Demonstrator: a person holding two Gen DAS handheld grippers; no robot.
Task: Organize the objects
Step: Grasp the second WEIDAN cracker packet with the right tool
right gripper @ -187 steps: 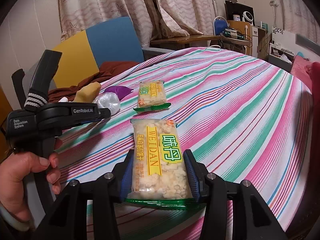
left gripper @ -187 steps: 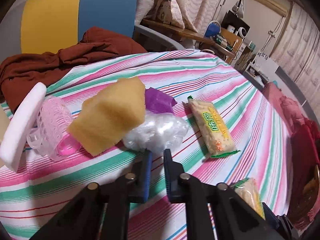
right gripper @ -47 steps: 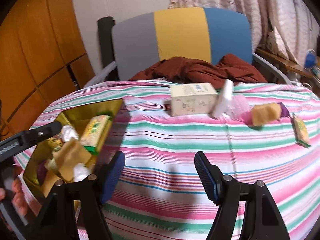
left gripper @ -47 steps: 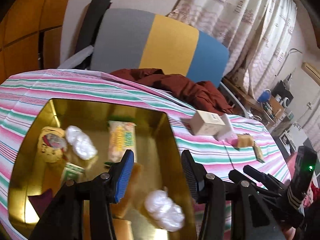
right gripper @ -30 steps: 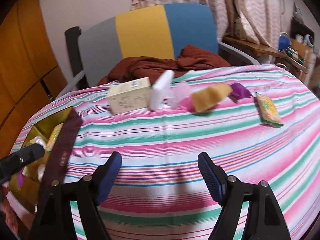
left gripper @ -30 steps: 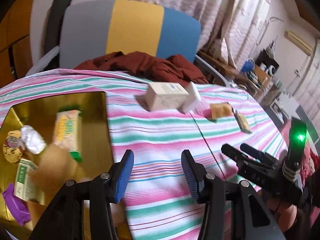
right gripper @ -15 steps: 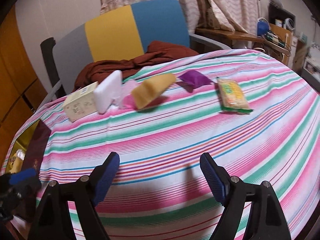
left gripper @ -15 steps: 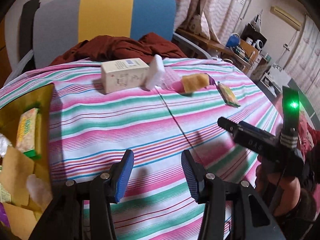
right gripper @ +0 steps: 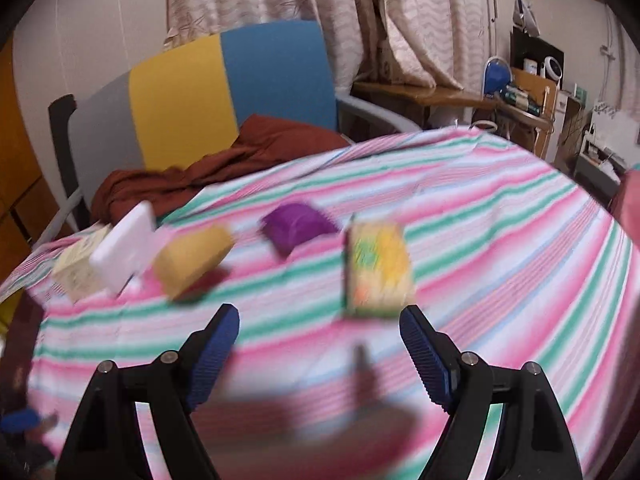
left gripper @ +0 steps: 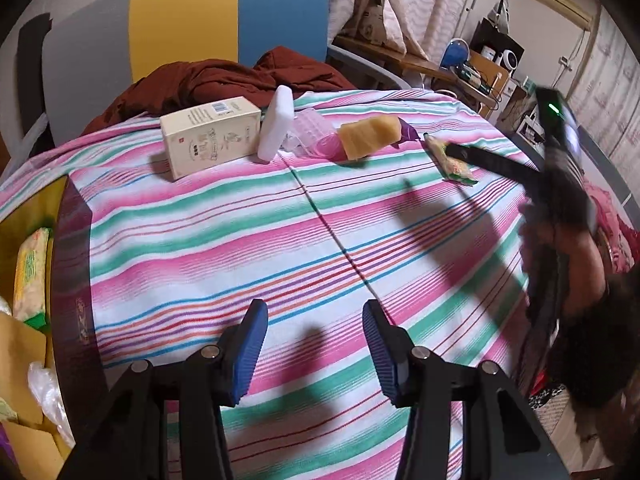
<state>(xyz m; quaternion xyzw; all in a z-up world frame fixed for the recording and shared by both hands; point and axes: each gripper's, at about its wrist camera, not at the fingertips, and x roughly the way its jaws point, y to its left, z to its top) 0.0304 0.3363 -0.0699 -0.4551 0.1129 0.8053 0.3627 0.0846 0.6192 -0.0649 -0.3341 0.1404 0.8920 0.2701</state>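
Striped cloth covers the tabletop (left gripper: pixel 248 240), and your right hand-held gripper (right gripper: pixel 320 344) hangs above it with its jaws spread wide and nothing between them, the snack packet (right gripper: pixel 378 268) lying just beyond the tips. That packet sits toward the far edge of the tabletop, flat on the cloth, its long axis running roughly away from you, toward the far edge, so the jaws already straddle its narrow width. The right wrist view is smeared with motion, so I judge the main risk to be closing before you have settled: the pads could land off-centre, pinch only a sealed end, or drag the cloth with it. Thin crinkly film may also slide out if you grip lightly. Your left hand-held gripper (left gripper: pixel 314 348) stands part open and empty over bare cloth near the gold tray (left gripper: pixel 56 208) at the left edge. The yellow sponge (right gripper: pixel 192 260) and purple pouch (right gripper: pixel 296 228) lie close to the packet; swing wide and you may knock them.
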